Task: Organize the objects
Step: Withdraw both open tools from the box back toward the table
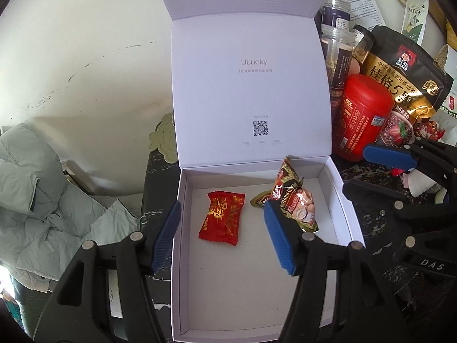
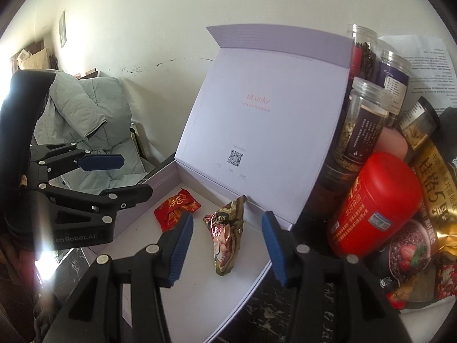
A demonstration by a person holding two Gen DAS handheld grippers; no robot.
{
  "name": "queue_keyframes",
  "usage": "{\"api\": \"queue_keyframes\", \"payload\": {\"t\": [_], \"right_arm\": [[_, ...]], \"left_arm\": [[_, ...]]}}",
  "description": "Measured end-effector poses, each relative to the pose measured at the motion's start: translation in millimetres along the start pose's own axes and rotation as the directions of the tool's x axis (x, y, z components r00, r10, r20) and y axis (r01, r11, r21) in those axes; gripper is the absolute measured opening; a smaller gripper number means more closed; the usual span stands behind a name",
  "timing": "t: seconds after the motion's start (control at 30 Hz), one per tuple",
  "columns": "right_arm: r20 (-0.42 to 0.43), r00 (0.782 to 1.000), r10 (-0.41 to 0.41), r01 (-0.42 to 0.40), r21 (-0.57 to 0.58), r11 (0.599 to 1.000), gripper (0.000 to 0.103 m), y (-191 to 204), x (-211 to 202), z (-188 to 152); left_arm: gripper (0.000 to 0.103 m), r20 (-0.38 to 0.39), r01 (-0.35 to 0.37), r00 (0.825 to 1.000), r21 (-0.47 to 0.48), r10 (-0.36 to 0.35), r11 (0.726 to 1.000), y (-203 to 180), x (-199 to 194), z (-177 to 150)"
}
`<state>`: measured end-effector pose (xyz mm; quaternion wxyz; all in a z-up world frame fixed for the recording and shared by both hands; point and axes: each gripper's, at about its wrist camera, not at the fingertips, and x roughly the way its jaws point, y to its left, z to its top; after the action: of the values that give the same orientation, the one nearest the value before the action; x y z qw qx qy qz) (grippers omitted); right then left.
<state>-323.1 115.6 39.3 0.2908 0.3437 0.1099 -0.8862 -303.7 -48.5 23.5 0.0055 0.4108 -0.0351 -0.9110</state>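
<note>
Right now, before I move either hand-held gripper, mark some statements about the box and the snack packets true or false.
1. The white box has its lid standing open. True.
2. Two snack packets lie inside it: a red packet and a brown-and-pink packet. True.
3. The left hand-held gripper is shut on the red packet. False: it is open and holds nothing.
4. The red canister sits inside the box. False: it stands outside, to its right.
5. The right hand-held gripper is open. True.
</note>
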Motion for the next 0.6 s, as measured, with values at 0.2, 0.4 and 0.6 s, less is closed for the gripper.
{"api": "queue_keyframes", "payload": {"t": [0.2,0.4,0.6], "right_arm": [[0.026,1.0,-0.016,0.016,0.004,1.0,0.054,5.8,-26.5,0.8],[0.055,0.998,-0.033,0.033,0.006,0.999,0.06,12.2,-56.2,-1.0],[0.09,0.995,-0.05,0.05,0.005,0.999,0.068,20.0,-87.4,-2.8]], "left_arm": [[0.067,0.036,-0.013,0.999,0.003,0.013,1.0,-4.2,-30.2,1.6],[0.073,0.068,-0.025,0.997,-0.003,0.025,1.0,-8.2,-60.9,-2.9],[0.077,0.098,-0.029,0.995,-0.009,0.03,1.0,-11.9,-90.6,-7.6]]}}
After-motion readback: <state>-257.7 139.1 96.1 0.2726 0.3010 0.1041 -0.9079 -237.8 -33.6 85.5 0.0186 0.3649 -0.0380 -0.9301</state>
